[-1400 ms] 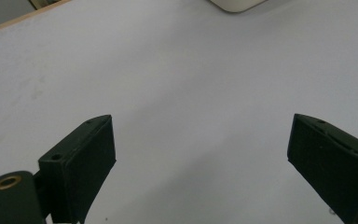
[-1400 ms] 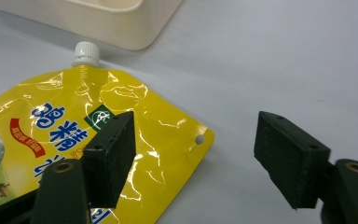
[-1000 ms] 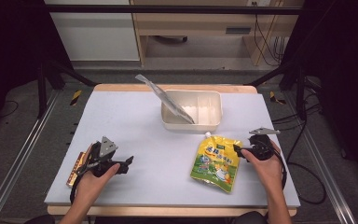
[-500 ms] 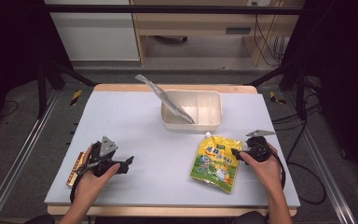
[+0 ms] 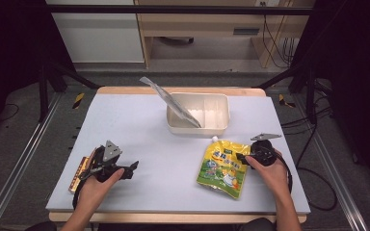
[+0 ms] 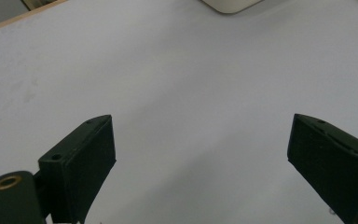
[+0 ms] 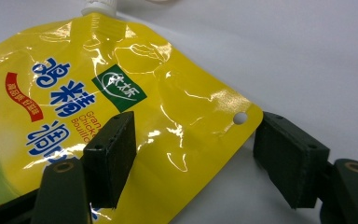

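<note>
In the high view, a yellow bouillon pouch (image 5: pixel 223 167) is lying flat on the pale tabletop (image 5: pixel 139 125), in the lower right of the frame. The right hand-held gripper (image 5: pixel 241 158) is sitting just at the pouch's right edge, with a hand behind it. Its jaws have just been closing, with the pouch's corner between them. The left hand-held gripper (image 5: pixel 131 169) is resting in the lower left of the frame, well apart from the pouch. A white tray (image 5: pixel 217 120) is standing above the pouch, in the middle of the frame, and a clear plastic bag (image 5: pixel 171 100) is leaning out of it.

In the left gripper view, the left hand-held gripper (image 6: pixel 200 158) is holding its jaws wide apart over the bare tabletop, with nothing between them.

In the right gripper view, the right hand-held gripper (image 7: pixel 193 158) is standing with its jaws apart. The pouch's (image 7: pixel 121 79) corner is lying between them. One jaw is lying over the pouch and the other is just beside its edge, not pressing it.
</note>
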Motion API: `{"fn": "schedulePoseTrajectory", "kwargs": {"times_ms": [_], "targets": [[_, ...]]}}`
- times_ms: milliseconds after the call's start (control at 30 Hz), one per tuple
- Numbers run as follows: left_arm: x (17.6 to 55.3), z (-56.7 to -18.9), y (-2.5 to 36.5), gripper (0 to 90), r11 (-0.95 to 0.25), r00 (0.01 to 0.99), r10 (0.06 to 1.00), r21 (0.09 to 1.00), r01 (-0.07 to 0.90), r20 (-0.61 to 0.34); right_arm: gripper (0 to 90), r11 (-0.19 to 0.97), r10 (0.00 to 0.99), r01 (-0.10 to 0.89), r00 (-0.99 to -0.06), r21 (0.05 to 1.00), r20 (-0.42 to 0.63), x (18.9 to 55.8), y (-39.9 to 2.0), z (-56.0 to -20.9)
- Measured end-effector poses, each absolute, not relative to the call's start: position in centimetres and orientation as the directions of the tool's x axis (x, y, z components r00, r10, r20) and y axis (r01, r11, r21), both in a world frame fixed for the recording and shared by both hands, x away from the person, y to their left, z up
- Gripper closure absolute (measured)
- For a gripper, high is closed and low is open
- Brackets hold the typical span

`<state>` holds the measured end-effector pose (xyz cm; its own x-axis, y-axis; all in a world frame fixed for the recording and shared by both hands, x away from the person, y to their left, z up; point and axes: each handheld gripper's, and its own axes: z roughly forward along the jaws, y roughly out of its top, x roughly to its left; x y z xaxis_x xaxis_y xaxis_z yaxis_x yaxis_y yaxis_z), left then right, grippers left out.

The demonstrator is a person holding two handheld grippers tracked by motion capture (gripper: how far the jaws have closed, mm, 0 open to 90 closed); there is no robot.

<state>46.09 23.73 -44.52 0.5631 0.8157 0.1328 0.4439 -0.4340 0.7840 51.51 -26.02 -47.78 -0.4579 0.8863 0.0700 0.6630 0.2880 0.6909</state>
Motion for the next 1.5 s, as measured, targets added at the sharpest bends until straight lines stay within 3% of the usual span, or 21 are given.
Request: {"fn": "schedulePoseTrajectory", "kwargs": {"times_ms": [833, 933, 1300, 1500], "targets": [[46.2, -44.5, 23.7, 7.6, -0.437, 0.569, 0.812, 0.781, 0.445, 0.130, 42.9, 0.264, 0.878, 0.653, -0.468, 0.710, 0.105, 51.1, -24.4, -46.7], [46.3, -44.5, 23.7, 7.7, -0.438, 0.570, 0.811, 0.781, 0.444, 0.131, 48.1, 0.261, 0.888, 0.667, -0.449, 0.698, 0.097, 51.4, -24.4, -47.0], [46.3, -44.4, 23.6, 7.7, -0.432, 0.567, 0.814, 0.785, 0.444, 0.128, 89.6, 0.295, 0.909, 0.665, -0.416, 0.686, 0.012, 52.0, -23.5, -46.7], [46.3, -44.4, 23.7, 7.7, -0.431, 0.562, 0.817, 0.785, 0.445, 0.130, 90.0, 0.336, 0.893, 0.622, -0.449, 0.707, -0.030, 51.4, -23.0, -45.4]]}}
